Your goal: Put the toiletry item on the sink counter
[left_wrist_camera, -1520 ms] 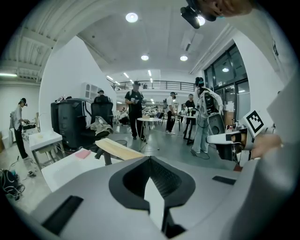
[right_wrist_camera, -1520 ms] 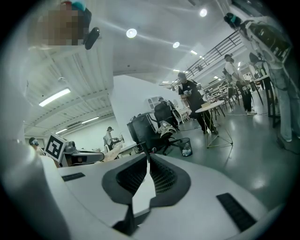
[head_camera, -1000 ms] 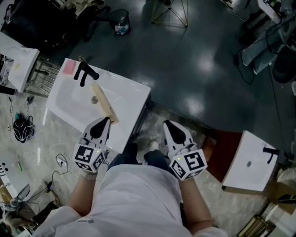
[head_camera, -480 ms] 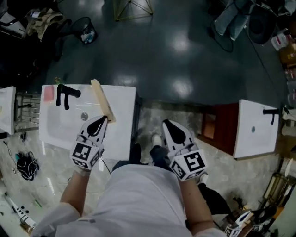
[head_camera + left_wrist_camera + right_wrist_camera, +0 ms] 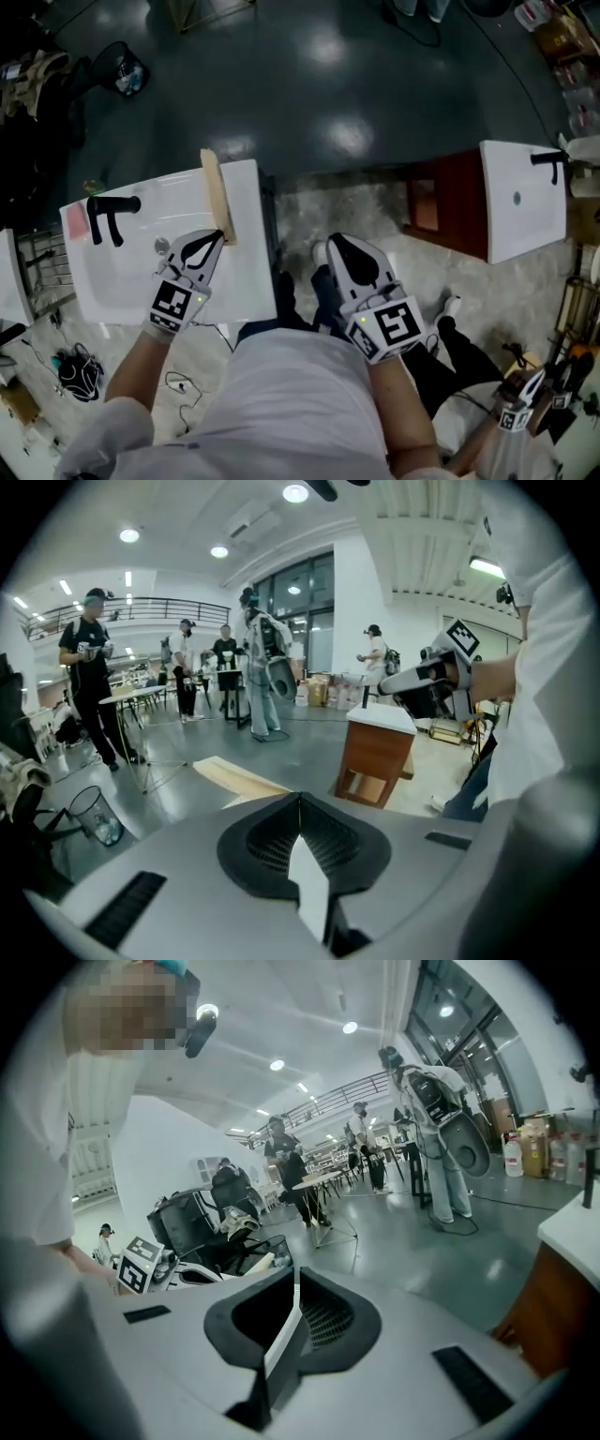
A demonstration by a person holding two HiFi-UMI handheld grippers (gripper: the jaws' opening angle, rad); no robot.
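Far left in the head view: a white sink (image 5: 112,291), with a black tap (image 5: 105,212) at the back and a small pink block (image 5: 77,221) just beside the tap. Round drain (image 5: 161,246) in the middle of the bowl. Along the sink's right edge, a long flat wooden bar (image 5: 217,199), lying down and poking a little past the back rim. Right by the bar's near end, the left gripper (image 5: 218,236), over the sink, jaws pressed together with nothing between them. In the left gripper view, the bar out ahead of the tips, not in them. Touching the bar or not: hard to tell. Next, past the sink's edge and near a white shoe (image 5: 319,251), the right gripper (image 5: 334,242), over the pale floor, jaws also closed tight and empty. Further right, a brown cabinet (image 5: 441,211) with a second white sink (image 5: 525,202) on top and a black tap (image 5: 549,159) at one end. All of that well apart from both grippers.
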